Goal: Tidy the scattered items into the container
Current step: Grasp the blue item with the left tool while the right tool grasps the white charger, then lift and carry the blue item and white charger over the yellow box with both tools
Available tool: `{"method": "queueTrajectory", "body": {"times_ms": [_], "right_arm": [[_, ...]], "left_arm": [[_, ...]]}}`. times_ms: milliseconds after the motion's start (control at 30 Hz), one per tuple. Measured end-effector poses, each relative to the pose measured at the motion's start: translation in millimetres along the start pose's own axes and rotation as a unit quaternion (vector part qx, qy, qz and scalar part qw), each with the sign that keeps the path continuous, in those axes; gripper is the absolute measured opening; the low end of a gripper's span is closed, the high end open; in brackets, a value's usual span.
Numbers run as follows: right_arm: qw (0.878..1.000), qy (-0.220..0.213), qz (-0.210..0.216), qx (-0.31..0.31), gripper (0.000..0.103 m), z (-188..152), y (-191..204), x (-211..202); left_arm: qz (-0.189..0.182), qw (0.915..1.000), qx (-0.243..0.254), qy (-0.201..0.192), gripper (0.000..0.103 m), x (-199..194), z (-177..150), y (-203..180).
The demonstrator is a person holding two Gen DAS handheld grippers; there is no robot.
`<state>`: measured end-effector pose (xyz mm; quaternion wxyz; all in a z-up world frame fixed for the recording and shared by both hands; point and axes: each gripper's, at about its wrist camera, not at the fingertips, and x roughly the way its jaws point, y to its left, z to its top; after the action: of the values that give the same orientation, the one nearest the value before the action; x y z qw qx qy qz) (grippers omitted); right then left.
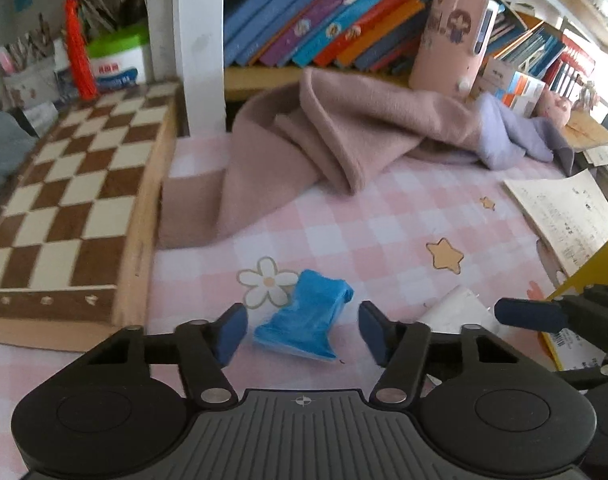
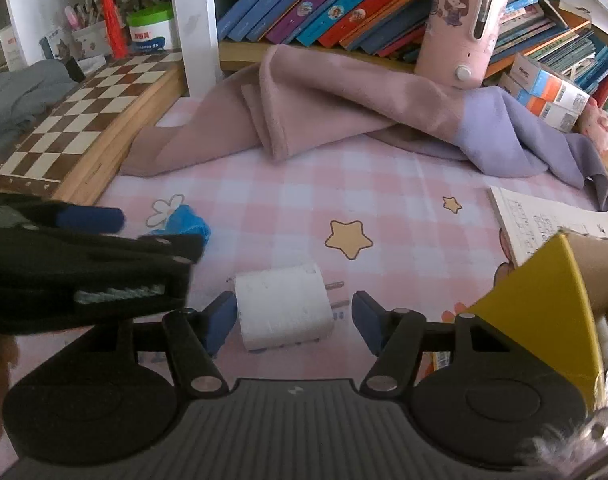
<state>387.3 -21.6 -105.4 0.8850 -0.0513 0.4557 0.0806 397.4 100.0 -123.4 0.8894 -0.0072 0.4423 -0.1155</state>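
While apart, left hand-held gripper (image 1: 303,330) straddles blue packet (image 1: 304,326)

Right gripper (image 2: 293,318) fingers (image 2: 219,322) flank, without gripping, a white charger (image 2: 281,306) on the checked table (image 2: 384,184).

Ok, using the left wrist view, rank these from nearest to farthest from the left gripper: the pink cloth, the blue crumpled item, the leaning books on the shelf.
From the left gripper:
1. Blue crumpled item: between the open jaws, on the checked tablecloth.
2. Pink cloth: heaped further back, mid-table.
3. Leaning books: on the shelf at the back, behind the cloth.
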Motion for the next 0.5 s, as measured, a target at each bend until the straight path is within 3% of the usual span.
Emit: {"method": "queueTrajectory", "body": {"times_ms": [100,233,500], "right_arm": [[1.000,0.013,0.008,0.014,0.059,-0.6,-4.2,6.9],[1.000,0.019,0.014,0.012,0.054,-2.9,-2.4,11.9],[1.000,0.010,0.019,-0.004,0.051,-8.2,-0.1,-2.3]], "left_arm": [[0.001,1.0000,0.007,-0.007,0.049,3.6,-0.9,-0.5],[0.002,0.9998,0.013,-0.017,0.029,6.8,1.3,-1.3],[-0.008,0.9994,-0.009,-0.034,0.026,-21.7,-4.5,2.0]]}}
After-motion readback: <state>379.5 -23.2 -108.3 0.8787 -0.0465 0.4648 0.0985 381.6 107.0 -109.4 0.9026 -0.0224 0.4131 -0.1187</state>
